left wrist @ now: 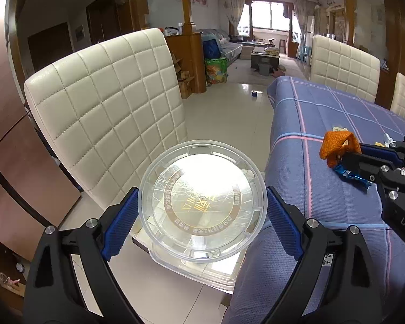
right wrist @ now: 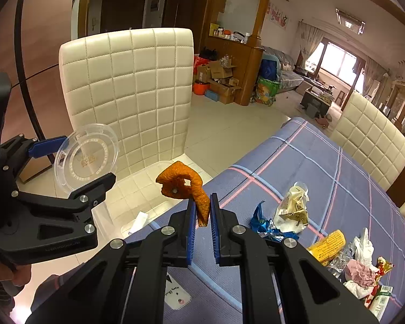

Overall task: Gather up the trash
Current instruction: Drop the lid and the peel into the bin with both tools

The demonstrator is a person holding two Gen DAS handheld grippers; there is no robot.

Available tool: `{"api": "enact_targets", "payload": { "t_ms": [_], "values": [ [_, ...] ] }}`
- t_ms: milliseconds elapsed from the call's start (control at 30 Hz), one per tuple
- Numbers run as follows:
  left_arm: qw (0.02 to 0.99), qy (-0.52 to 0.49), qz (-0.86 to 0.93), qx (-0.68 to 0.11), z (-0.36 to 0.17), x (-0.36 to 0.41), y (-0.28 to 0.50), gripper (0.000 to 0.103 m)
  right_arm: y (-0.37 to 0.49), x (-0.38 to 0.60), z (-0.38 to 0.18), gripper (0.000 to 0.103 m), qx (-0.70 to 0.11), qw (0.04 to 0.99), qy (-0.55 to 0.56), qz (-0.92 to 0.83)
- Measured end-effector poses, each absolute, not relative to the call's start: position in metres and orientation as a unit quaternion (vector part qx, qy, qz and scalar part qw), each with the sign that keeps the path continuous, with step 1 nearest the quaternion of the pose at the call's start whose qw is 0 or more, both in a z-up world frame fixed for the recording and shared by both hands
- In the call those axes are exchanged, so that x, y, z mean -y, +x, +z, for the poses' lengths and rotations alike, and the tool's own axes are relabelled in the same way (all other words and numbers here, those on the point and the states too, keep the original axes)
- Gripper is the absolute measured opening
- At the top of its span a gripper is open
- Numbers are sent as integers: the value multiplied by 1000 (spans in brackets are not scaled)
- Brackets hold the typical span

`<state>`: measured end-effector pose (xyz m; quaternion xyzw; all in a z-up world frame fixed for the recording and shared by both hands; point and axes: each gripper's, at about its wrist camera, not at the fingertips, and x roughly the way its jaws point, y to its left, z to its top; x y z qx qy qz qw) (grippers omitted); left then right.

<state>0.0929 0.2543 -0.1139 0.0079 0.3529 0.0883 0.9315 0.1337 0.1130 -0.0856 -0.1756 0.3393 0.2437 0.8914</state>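
My left gripper [left wrist: 202,192] is shut on a round clear plastic lid [left wrist: 202,202] with gold print, its blue pads pressing on the rim from both sides. The lid hangs over a clear plastic container [left wrist: 197,270] that rests on the chair seat. In the right wrist view, my right gripper [right wrist: 202,201] is shut on a curled piece of orange peel [right wrist: 181,181], held above the table's near edge. The left gripper [right wrist: 89,159] with the lid [right wrist: 86,159] is to its left. In the left wrist view the peel [left wrist: 337,143] and right gripper [left wrist: 345,159] are at the right.
A table with a blue plaid cloth [right wrist: 324,162] holds a blue foil wrapper [right wrist: 264,221], a clear packet [right wrist: 291,208], a yellow wrapper [right wrist: 328,245] and crumpled tissues [right wrist: 361,245]. A cream quilted chair [right wrist: 127,81] stands beside the table, with two more along the far side.
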Motion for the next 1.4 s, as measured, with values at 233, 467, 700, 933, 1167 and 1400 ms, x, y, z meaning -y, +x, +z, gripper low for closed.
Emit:
{"api": "enact_targets", "payload": {
  "t_ms": [233,467,700,933,1167,1400],
  "values": [
    [932,-11,85,-354,-117,-268,95,99,144,-124,-92,11,-349,888,-172,246],
    [929,-23,94,-357,-122,-283,96,99,146,-135,-102,11,-360,881,-180,250],
    [926,-36,104,-362,-128,-298,93,99,150,-146,-110,11,-368,874,-188,255],
    [924,-41,110,-365,-133,-306,90,99,150,-159,-112,11,-365,872,-196,260],
    [920,-49,114,-371,-138,-314,89,99,153,-168,-114,11,-368,871,-195,261],
    [919,-55,120,-372,-138,-318,87,99,156,-166,-113,66,-369,874,-197,247]
  ]
}}
